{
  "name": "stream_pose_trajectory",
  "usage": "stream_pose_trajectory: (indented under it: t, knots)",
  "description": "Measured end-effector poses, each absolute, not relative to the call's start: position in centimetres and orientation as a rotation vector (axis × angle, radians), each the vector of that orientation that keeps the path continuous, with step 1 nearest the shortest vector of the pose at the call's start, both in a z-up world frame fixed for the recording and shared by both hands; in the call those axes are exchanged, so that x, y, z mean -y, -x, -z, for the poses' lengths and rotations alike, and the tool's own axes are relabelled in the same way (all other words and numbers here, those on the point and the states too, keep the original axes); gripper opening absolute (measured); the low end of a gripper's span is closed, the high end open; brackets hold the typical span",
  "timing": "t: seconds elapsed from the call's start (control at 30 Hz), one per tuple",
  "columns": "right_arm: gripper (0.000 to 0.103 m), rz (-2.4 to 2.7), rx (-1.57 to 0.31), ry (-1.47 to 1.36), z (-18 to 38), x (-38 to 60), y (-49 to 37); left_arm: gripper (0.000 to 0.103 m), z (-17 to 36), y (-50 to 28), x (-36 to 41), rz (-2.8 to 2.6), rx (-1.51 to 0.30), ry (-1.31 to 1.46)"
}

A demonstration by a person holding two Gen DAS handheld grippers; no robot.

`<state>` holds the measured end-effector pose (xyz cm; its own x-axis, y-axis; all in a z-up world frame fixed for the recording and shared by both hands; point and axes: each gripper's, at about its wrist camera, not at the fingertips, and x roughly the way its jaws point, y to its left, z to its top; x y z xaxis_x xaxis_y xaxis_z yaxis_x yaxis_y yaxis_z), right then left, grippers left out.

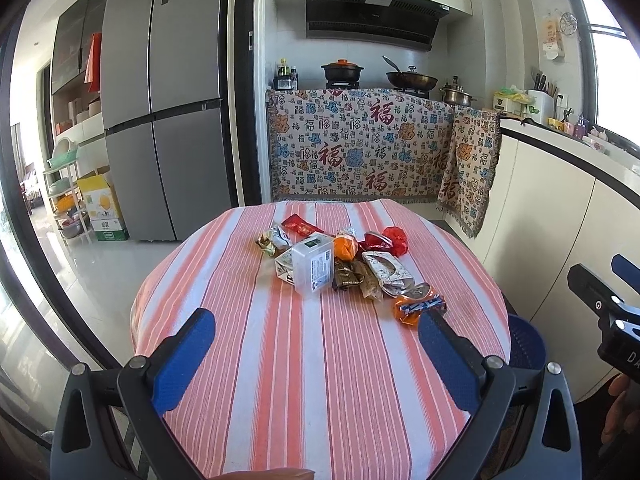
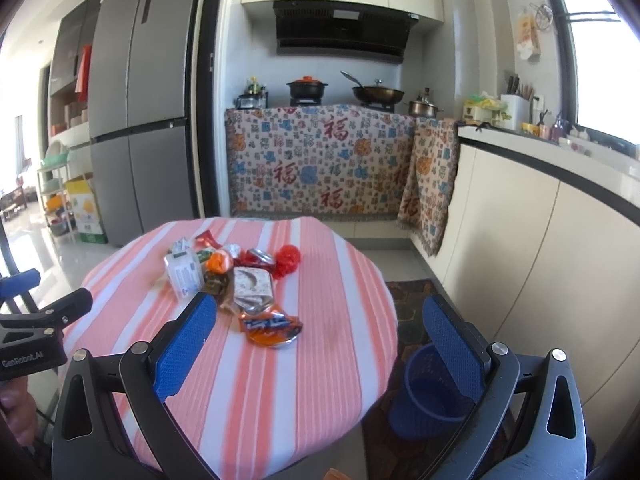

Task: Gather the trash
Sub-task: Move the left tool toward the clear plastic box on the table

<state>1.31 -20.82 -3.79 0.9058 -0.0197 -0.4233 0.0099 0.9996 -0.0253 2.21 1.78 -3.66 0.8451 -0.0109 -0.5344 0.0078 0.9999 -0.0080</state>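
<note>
A heap of trash lies on the round table with the pink-striped cloth [image 1: 320, 360] [image 2: 256, 392]: a clear plastic box [image 1: 314, 266] [image 2: 183, 274], a crushed orange can [image 1: 418, 306] [image 2: 271, 326], a silver wrapper [image 1: 386, 272] [image 2: 252, 282], a red wrapper [image 1: 396, 240] [image 2: 289, 260] and an orange ball-like piece [image 1: 346, 248] [image 2: 219, 261]. My left gripper [image 1: 316, 324] is open above the near half of the table, short of the heap. My right gripper [image 2: 320, 312] is open too, its left finger [image 2: 188, 344] near the heap. A blue waste basket [image 2: 432, 388] [image 1: 526, 344] stands on the floor right of the table.
A grey fridge [image 1: 160, 100] stands at the back left, beside a rack [image 1: 64, 196] and a cardboard box [image 1: 102, 208]. A patterned cloth [image 1: 360, 148] covers the stove counter with pots. White cabinets [image 2: 540, 248] run along the right. A person's hand [image 1: 622, 408] holds the other gripper.
</note>
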Motion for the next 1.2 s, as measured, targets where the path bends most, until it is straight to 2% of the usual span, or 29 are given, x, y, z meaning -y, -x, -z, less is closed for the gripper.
stream_pose_trajectory:
  t: [0.6,0.87,1.2]
  knots:
    - [0.103,-0.013,-0.734,0.064,15.0,20.2,-8.7,0.103,14.9,-11.2,-3.2,0.023,-0.831,-0.054]
    - [0.103,-0.05,-0.852,0.09,18.8,19.7,-11.3,0.103,17.4,-14.9,-4.7,0.012,-0.909,-0.053]
    - [0.103,-0.085,-0.901,0.117,20.0,18.3,-14.1,0.103,19.1,-16.5,-6.6,0.008,-0.957,-0.009]
